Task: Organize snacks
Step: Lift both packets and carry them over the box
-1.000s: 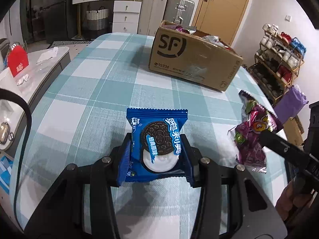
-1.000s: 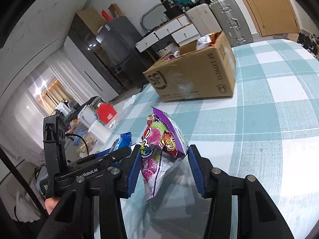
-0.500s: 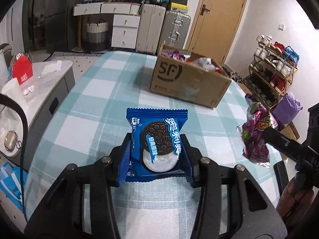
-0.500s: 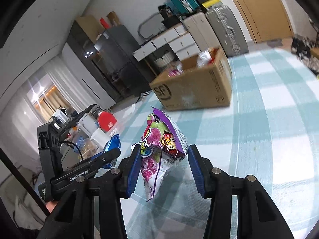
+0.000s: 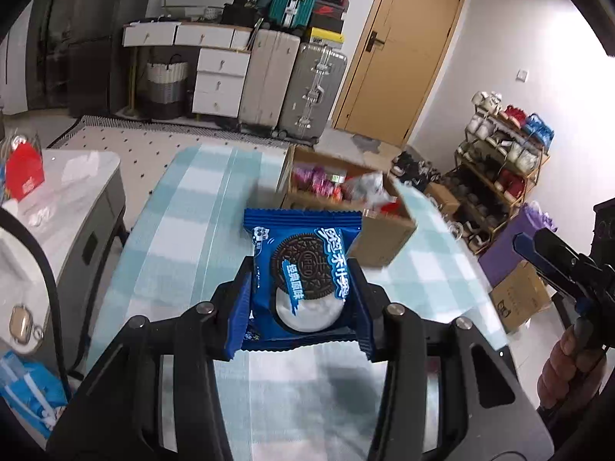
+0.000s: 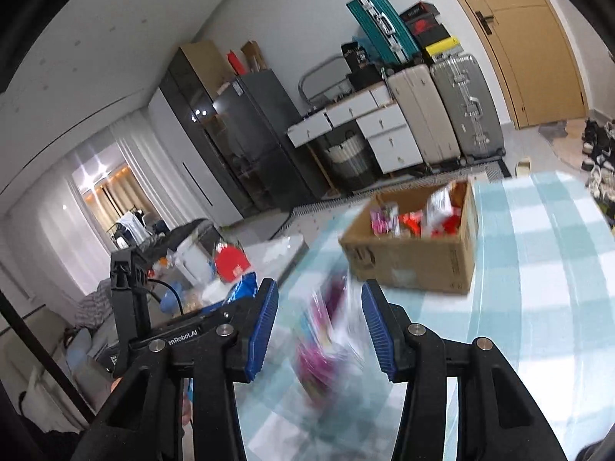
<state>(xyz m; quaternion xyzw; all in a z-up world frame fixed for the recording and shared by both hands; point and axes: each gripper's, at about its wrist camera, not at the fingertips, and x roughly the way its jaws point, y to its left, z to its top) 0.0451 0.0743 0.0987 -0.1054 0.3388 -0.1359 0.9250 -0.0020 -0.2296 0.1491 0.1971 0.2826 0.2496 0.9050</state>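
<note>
Cardboard box (image 6: 415, 265) holds mixed snack packets; left tongs (image 5: 301, 299) grip Oreo pack (image 5: 303, 276), right tongs' (image 6: 319, 326) grip unclear.

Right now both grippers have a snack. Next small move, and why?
Probably carry both forward over the open cardboard box. The left gripper clamps the Oreo packet, the right gripper holds a blurred purple snack bag, both clear of the checked tablecloth, and the box already holds snacks.

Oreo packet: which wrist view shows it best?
Left wrist view. The Oreo packet sits sharp and face-on in the left gripper. The right wrist view catches only a blue sliver of it.
</note>
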